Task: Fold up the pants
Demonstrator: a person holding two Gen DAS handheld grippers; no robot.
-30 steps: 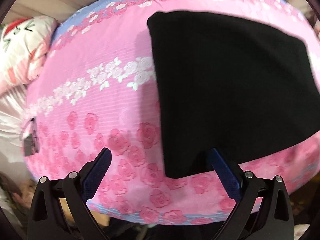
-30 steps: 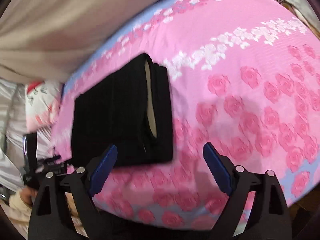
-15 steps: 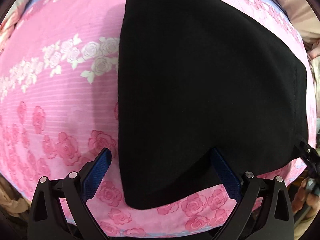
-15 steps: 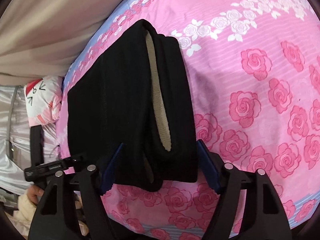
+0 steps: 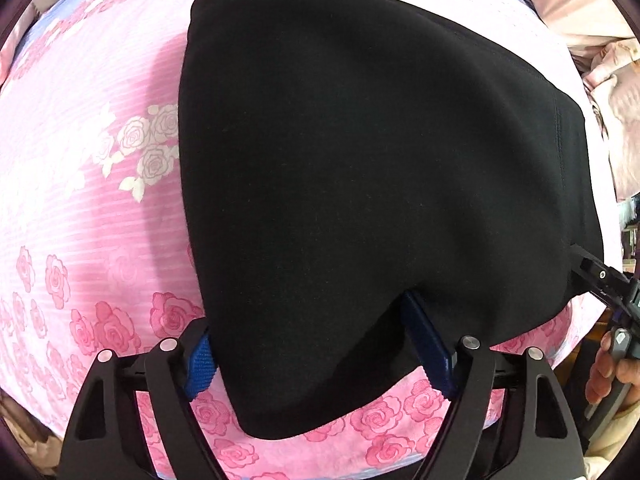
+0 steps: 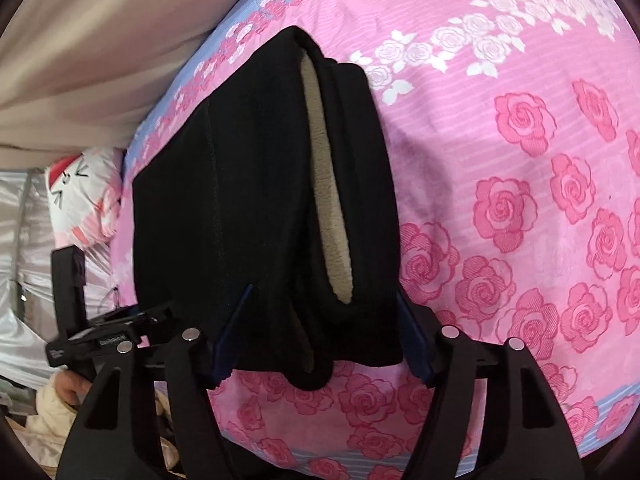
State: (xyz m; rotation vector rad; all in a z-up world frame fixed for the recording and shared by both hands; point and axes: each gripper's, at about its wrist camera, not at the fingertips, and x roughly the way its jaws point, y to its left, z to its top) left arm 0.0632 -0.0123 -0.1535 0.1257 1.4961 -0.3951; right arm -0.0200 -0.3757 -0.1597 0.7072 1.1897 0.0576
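Observation:
Black folded pants (image 5: 380, 160) lie on a pink rose-print bed cover (image 5: 100, 240). My left gripper (image 5: 312, 344) points down onto their near corner. Its jaws are closing, and the blue pads (image 5: 200, 360) squeeze the fabric, which bulges up between them. In the right wrist view the pants (image 6: 248, 200) show their open end with a beige fleece lining (image 6: 328, 200). My right gripper (image 6: 322, 340) straddles that thick end; its jaws are closing too, with both pads against the cloth. Each gripper shows at the edge of the other's view.
The bed cover (image 6: 520, 160) spreads wide to the right of the pants. A cat-print pillow (image 6: 84, 200) and beige cloth (image 6: 100, 40) lie beyond its far edge. Pale pink bedding (image 5: 616, 100) is heaped at the right. A hand (image 5: 608, 368) holds the other gripper.
Both grippers have come down and in over the two ends of the pants. Their jaws have narrowed from wide open until the pads meet the fabric.

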